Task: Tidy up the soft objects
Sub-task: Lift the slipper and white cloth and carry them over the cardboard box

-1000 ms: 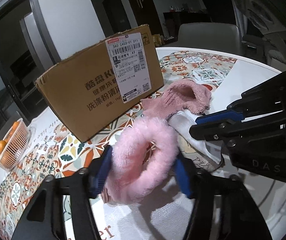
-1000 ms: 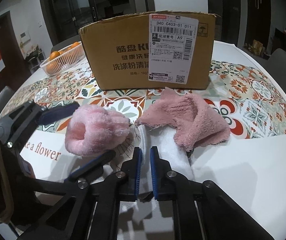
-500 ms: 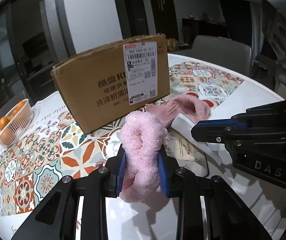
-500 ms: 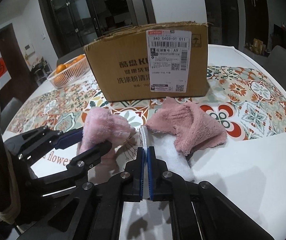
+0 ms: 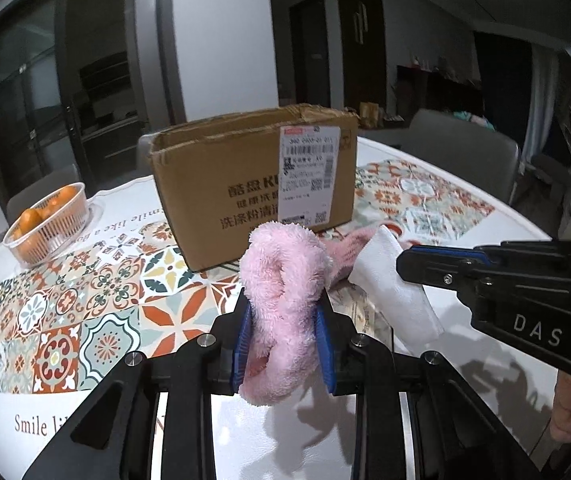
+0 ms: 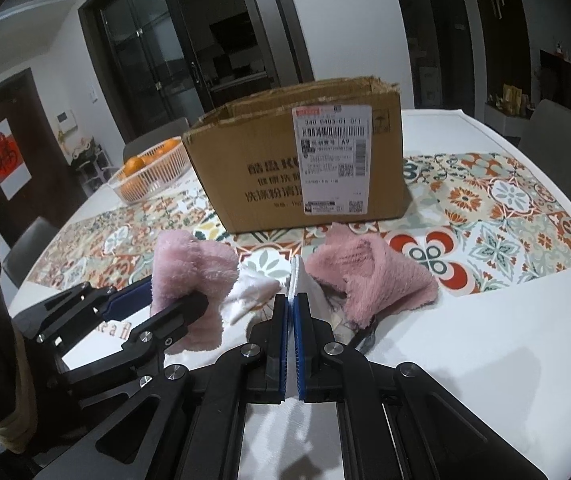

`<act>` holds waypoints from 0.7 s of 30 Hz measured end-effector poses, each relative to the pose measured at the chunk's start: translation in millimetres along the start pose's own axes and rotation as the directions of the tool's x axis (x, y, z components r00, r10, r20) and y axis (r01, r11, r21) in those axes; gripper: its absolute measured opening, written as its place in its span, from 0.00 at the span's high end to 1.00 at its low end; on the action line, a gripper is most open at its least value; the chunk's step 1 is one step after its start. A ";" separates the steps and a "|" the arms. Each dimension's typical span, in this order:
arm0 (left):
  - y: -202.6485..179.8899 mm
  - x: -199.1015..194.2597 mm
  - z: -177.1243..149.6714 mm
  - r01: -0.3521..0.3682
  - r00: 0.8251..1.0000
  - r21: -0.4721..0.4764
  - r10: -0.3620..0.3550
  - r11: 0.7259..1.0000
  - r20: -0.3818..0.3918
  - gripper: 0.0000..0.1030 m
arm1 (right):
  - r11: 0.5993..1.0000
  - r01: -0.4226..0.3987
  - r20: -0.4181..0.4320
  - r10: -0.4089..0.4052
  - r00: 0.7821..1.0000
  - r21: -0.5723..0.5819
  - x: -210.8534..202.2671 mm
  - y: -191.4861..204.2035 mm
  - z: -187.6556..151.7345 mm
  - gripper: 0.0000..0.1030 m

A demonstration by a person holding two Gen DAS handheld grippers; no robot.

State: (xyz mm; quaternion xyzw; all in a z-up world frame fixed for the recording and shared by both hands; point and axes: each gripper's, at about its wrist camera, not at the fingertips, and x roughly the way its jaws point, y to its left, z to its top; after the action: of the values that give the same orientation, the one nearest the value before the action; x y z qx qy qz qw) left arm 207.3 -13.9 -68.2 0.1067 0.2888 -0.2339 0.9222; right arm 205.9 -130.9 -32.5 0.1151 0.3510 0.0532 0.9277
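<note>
- Left gripper (image 5: 285, 320) fingers clamp a fluffy pink cloth (image 5: 281, 300) before the cardboard box (image 5: 253, 184).
- Right gripper (image 6: 290, 308) fingers pinch a white cloth (image 6: 297, 280), nearer than the box.

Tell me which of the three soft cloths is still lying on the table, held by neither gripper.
The dusty-pink towel in front of the cardboard box. The fluffy light-pink cloth is in the left gripper; the white cloth is in the right gripper.
</note>
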 end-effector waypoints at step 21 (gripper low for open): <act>9.3 -43.8 49.0 -0.039 0.990 -0.120 0.054 0.992 0.129 0.72 | 1.000 -0.022 0.180 0.024 0.983 -0.011 -45.3 7.6 41.6 0.96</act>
State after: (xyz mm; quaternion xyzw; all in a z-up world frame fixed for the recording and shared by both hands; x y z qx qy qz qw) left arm 203.8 -5.9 -2.4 0.0432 0.2377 -0.2015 0.9492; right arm 199.5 -139.0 28.6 0.1195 0.2639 0.0548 0.9555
